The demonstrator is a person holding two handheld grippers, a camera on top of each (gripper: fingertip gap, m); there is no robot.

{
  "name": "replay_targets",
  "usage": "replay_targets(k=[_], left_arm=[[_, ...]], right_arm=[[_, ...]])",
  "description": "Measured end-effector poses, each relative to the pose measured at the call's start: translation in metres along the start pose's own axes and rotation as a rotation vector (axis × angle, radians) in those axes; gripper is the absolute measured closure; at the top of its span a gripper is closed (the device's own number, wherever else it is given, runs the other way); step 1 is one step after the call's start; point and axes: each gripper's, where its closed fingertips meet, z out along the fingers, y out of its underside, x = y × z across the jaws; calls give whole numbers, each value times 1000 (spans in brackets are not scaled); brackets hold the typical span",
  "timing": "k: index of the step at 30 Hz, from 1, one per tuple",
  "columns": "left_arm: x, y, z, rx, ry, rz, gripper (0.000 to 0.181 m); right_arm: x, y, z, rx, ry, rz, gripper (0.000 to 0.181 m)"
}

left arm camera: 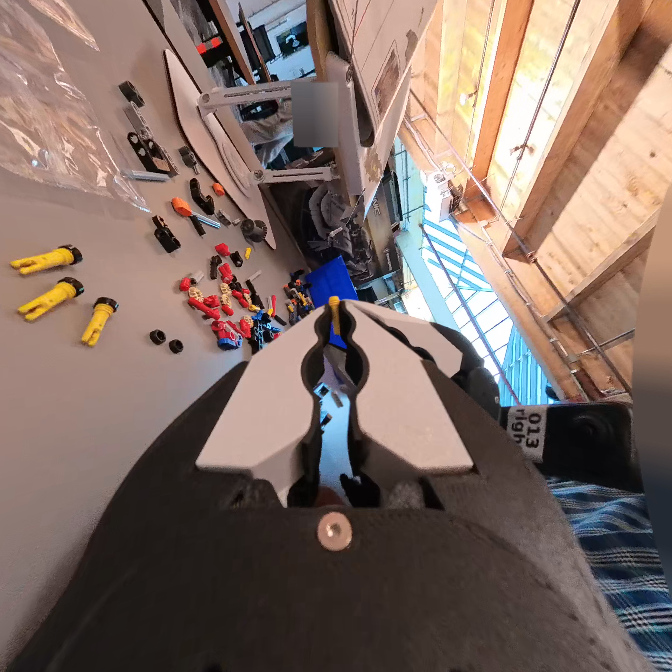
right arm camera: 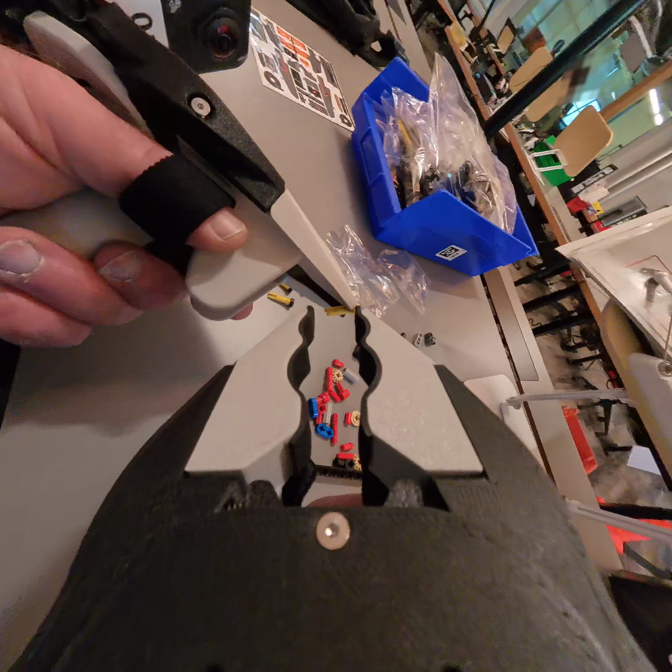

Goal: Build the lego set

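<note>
My left gripper (left arm camera: 334, 307) is shut on a thin yellow pin (left arm camera: 334, 320) that sticks out past its tips, held above the grey table (left arm camera: 109, 400). In the right wrist view the left gripper (right arm camera: 348, 306) comes in from the upper left, held by a hand (right arm camera: 54, 182), with the yellow pin (right arm camera: 336, 310) at its tip. My right gripper (right arm camera: 333, 315) is open, its tips on either side of that pin; I cannot tell whether they touch it. The right gripper's body also shows in the left wrist view (left arm camera: 469, 367), just right of the left fingers.
Three yellow cylinder pieces with black caps (left arm camera: 47, 259) and two black rings (left arm camera: 157, 336) lie on the table. A pile of red and blue pieces (right arm camera: 332, 411) lies below the grippers. A blue bin (right arm camera: 454, 225) holds plastic bags; a sticker sheet (right arm camera: 302, 69) and an empty bag (right arm camera: 374, 269) lie nearby. The grippers are tip to tip, or close to it.
</note>
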Motion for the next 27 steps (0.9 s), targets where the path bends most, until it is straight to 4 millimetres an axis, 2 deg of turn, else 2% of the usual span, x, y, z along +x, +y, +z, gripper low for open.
replay_targets(k=[1,9,15,19,27], left_arm=[[0,0,1,6,4,-14,180],[6,1,3,53,76,-123,179],[3,4,3,78,100,-212,179],[3,4,3,80,105,-223,179],[16,7,3,66,182,-228,178]], right_arm=[[1,0,0,0,7,9,164],[6,-2,-5,47,-22,56,169],[4,1,-3,29,24,26,165],[5,3,-3,29,46,33,169],[13,-3,-15,100,-46,133,180]])
